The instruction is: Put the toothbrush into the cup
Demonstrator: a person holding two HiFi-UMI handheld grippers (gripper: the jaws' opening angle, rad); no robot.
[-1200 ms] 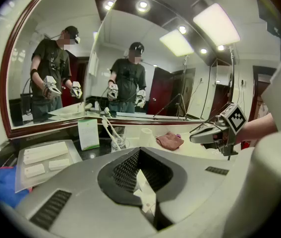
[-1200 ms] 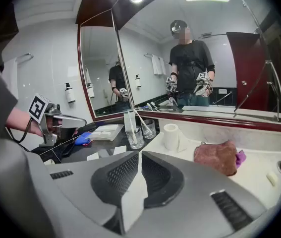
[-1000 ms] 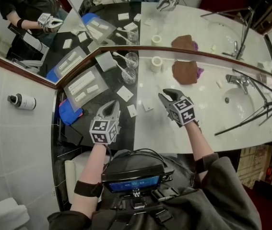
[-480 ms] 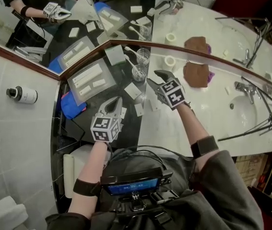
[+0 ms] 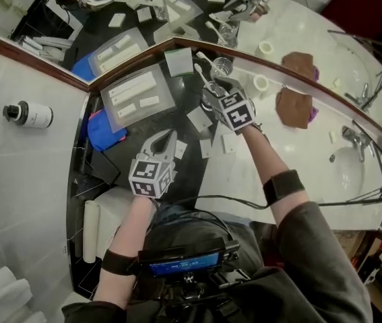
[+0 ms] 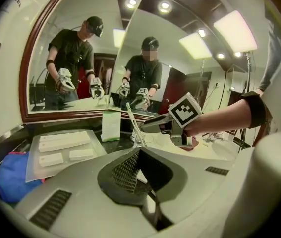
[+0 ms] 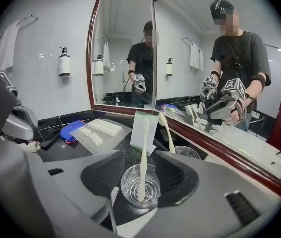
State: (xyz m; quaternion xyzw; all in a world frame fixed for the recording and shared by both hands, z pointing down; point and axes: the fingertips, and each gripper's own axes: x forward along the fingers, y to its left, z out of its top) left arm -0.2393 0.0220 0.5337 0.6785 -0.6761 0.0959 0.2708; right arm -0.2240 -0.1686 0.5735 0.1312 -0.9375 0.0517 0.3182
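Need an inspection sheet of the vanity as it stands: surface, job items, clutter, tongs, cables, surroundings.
Surface: dark counter adjoining white counter.
Job's things: toothbrush already stands in the glass cup; second cup with second toothbrush behind it.
Clutter: clear tray of white boxes, blue cloth, brown cloth, white card, white roll.
Grippers: left tongs shut, empty; right tongs open, jaws have just been opening, glass cup between them.
Cables: thin black cable along the counter's front edge.
Surroundings: corner mirrors, wall bottle, tap.
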